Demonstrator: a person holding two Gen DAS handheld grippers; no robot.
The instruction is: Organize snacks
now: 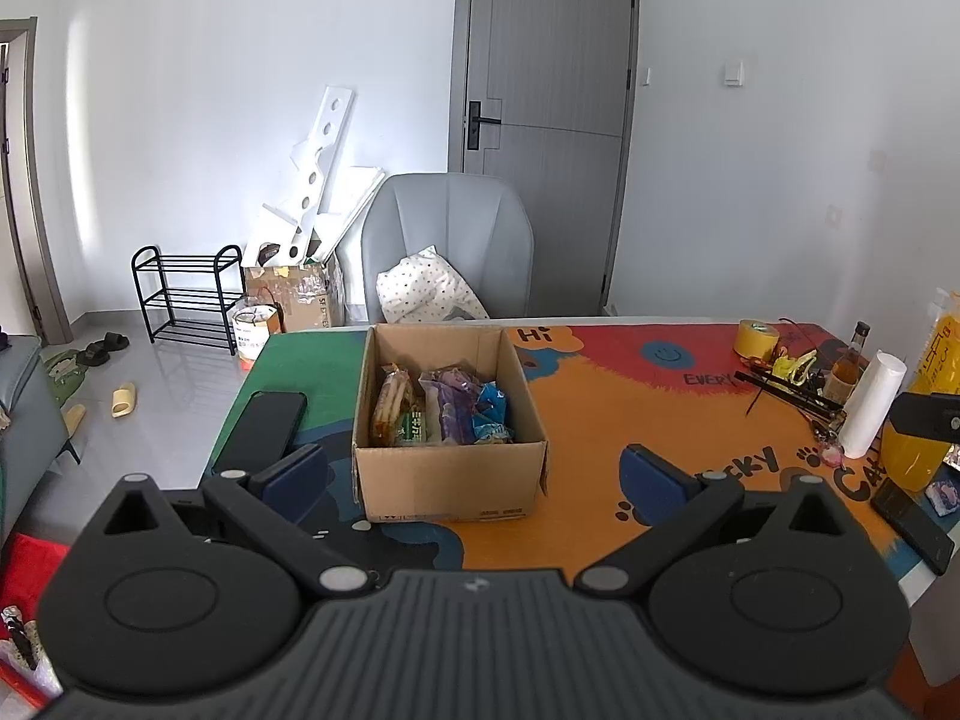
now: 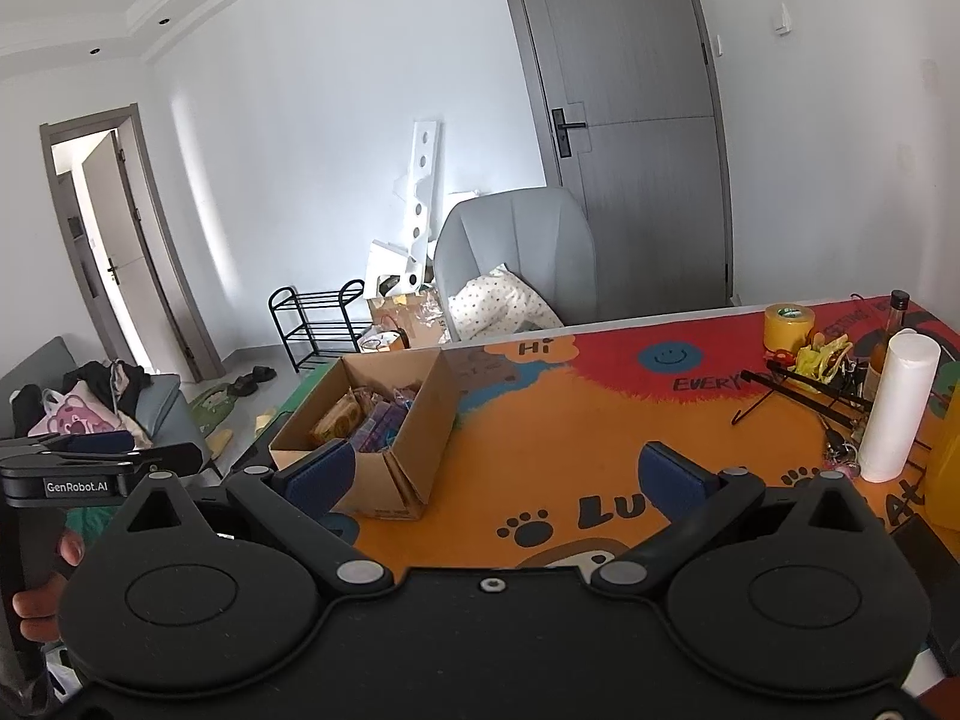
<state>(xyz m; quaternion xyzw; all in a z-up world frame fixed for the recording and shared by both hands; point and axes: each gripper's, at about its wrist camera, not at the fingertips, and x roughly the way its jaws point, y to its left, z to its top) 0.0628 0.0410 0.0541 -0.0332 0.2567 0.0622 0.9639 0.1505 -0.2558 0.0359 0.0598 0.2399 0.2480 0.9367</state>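
An open cardboard box (image 1: 450, 480) stands on the colourful table mat, holding several snack packets (image 1: 441, 414): an orange-brown one, a purple one and a blue one. It also shows in the right wrist view (image 2: 414, 420) at the left. My left gripper (image 1: 474, 471) is open and empty, its pads either side of the box's near wall, held back from it. My right gripper (image 2: 498, 474) is open and empty, above the mat to the right of the box. A small wrapped item (image 1: 943, 495) lies at the right edge.
A black phone (image 1: 261, 429) lies left of the box. At the right stand a yellow tape roll (image 2: 789, 327), a white paper roll (image 2: 897, 405), a glass bottle (image 1: 846, 369), a yellow bottle (image 1: 927, 396) and a black rack (image 2: 804, 387). A grey chair (image 1: 450, 246) stands behind the table.
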